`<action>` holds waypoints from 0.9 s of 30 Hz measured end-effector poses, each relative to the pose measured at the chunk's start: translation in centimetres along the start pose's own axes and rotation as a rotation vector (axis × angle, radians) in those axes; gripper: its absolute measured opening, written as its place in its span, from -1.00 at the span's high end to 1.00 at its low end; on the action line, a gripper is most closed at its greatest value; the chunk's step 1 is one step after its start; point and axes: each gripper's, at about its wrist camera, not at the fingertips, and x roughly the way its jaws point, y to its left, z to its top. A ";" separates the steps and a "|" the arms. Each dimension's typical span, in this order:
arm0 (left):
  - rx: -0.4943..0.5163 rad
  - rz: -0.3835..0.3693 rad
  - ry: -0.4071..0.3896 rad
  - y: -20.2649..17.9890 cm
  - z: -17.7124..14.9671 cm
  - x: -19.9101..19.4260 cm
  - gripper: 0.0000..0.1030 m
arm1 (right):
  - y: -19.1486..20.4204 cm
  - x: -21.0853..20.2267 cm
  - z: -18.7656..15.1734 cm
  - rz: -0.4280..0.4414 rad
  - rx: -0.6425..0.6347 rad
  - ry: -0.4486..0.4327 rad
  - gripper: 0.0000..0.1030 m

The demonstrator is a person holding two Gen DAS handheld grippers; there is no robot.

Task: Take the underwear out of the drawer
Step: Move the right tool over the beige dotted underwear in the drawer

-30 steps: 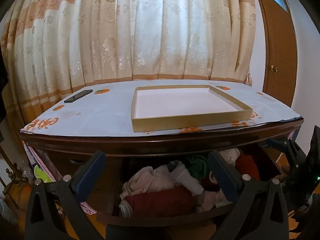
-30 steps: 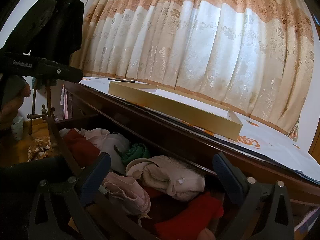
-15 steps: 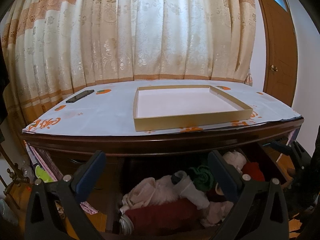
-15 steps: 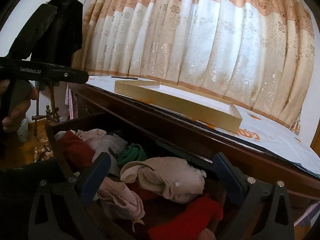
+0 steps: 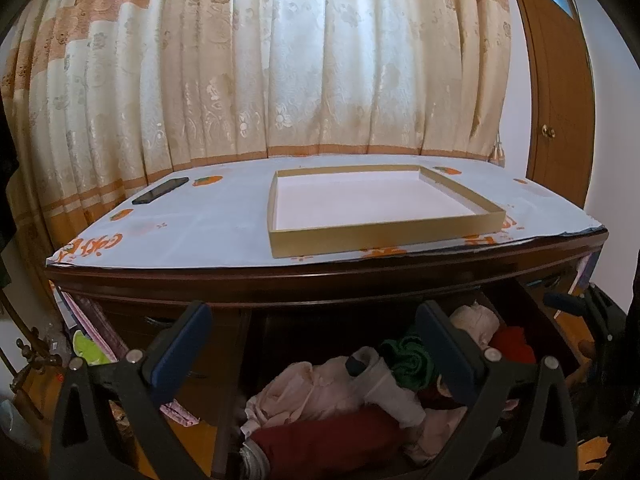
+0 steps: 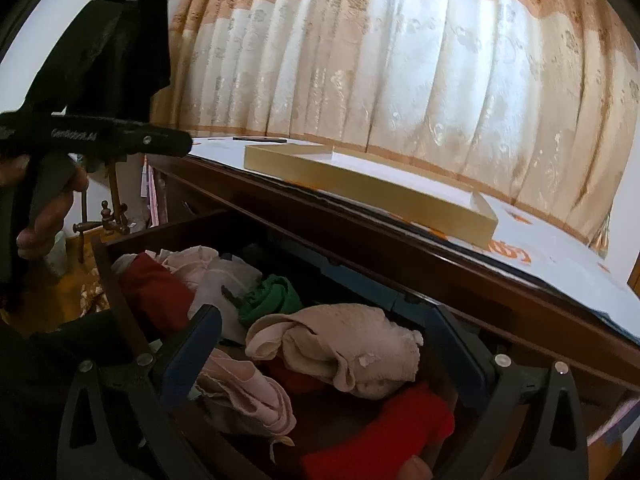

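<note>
Right gripper (image 6: 320, 344): jaws gaping wide, gripping nothing, hovering over open drawer (image 6: 120, 292).
Left gripper (image 5: 312, 336): likewise spread, holding nothing.
Underwear (image 6: 340, 344): lying in drawer; judging soft, light, limp, pinching raised fold best. Beige bundle sitting near, red piece (image 6: 384, 432) nearer, green (image 6: 272, 300) farther.
Gold tray (image 5: 384, 236): sitting on dresser top, beyond.

A shallow gold cardboard tray with a white inside (image 5: 384, 236) lies on the white paper sheet printed with orange fruit (image 5: 208, 232) that covers the dark wooden worktop (image 5: 320, 280). A flat black phone-like slab (image 5: 160, 191) (too small to identify) rests near the sheet's far left corner. Cream-and-orange flowered curtains (image 5: 280, 60) hang behind; a brown wooden door (image 5: 560, 92) stands at right. A black garment (image 6: 108, 52) hangs high.
</note>
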 end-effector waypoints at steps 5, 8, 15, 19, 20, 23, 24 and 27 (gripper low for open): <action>0.008 0.000 0.014 -0.1 -0.1 0.1 -1.00 | -0.1 0.1 -0.1 0.011 0.010 0.032 -0.99; 0.011 0.001 0.023 -0.2 -0.1 0.2 -1.00 | -0.1 0.1 -0.1 0.016 0.006 0.048 -0.99; 0.016 -0.003 0.042 -0.4 0.0 0.5 -1.00 | -1.1 0.6 -0.1 0.039 0.040 0.095 -0.99; 0.019 -0.017 0.065 -0.6 -0.1 0.9 -1.00 | -1.5 1.3 -0.1 0.046 0.050 0.132 -0.99; 0.026 -0.020 0.071 -0.8 -0.1 1.1 -1.00 | -1.6 1.5 -0.1 0.050 0.055 0.145 -0.99; 0.053 -0.029 0.088 -1.3 -0.2 1.6 -1.00 | -2.2 2.2 -0.2 0.074 0.092 0.195 -0.99; 0.062 -0.033 0.096 -1.4 -0.2 1.9 -1.00 | -2.5 2.4 -0.2 0.087 0.111 0.212 -0.99; 0.091 -0.046 0.126 -1.9 -0.4 2.8 -1.00 | -3.0 2.9 -0.3 0.095 0.141 0.247 -0.99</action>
